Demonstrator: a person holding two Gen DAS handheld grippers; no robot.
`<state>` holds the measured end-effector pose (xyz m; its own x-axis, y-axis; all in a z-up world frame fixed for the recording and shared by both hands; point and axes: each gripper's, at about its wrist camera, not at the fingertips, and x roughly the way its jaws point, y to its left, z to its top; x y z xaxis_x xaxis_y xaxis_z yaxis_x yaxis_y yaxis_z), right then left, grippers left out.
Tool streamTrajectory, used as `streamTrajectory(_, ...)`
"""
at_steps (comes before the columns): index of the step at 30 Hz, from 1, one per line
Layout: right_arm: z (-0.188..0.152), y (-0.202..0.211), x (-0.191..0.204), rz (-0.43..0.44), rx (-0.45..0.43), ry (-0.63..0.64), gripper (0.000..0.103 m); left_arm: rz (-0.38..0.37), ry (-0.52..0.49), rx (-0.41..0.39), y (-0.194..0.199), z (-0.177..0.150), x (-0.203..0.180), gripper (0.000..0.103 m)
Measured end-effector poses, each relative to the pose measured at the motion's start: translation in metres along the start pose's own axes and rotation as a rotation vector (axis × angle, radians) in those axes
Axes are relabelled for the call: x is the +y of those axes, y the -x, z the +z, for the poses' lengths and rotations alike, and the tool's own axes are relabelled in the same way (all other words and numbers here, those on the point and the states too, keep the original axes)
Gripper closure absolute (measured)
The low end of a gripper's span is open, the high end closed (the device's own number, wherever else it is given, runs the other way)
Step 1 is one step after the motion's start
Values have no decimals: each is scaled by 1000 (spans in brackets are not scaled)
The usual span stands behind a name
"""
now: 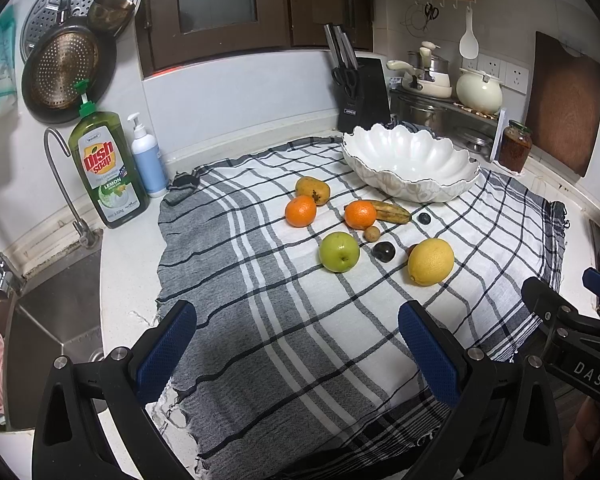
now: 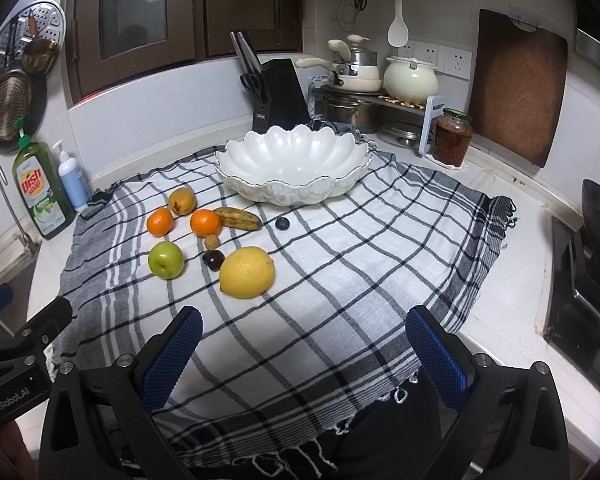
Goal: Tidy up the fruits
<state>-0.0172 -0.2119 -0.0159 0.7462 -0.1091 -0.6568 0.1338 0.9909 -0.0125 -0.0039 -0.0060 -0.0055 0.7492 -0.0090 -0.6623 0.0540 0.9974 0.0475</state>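
A kitchen bench [image 1: 132, 264] is covered by a grey, white and black checked cloth [image 1: 284, 320], with loose fruit gathered in the middle of both frames and a white scalloped bowl [image 1: 412, 160] standing empty on the cloth behind them, toward the upper right in the left wrist view and upper centre in the right. The fruit lie on the cloth, none in the bowl: a mango [image 1: 313, 190], two oranges [image 1: 300, 211] and [image 1: 360, 215], a spotted banana [image 1: 392, 212] touching the second orange, a green apple [image 1: 339, 251], a large lemon [image 1: 431, 261], a dark plum [image 1: 383, 251], a small brown round fruit [image 1: 372, 234] and a blueberry [image 1: 423, 219] set apart nearer the bowl. The left tongs [image 1: 298, 344] sit at the bottom of their frame, spread wide and holding nothing; the right tongs [image 2: 304, 350] are likewise wide and empty. Only the left view shows the sink [image 1: 56, 320] and tap [image 1: 66, 184] at the left edge; the green dish soap bottle [image 1: 106, 168] appears large there. Only the right view shows the stove [image 2: 584, 300] at the right edge. Each view catches the other tool's black body at its side margin.
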Motion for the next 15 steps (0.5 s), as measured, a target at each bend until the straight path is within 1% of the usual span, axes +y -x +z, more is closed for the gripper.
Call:
streamTrajectory(9,3,-1,1,0,6,-1,0,-2,-2,4,-2,0,-1,0)
streamTrajectory(15,3,-12,2,4,15,1,0,-5,-4,11,-9,3,2,0)
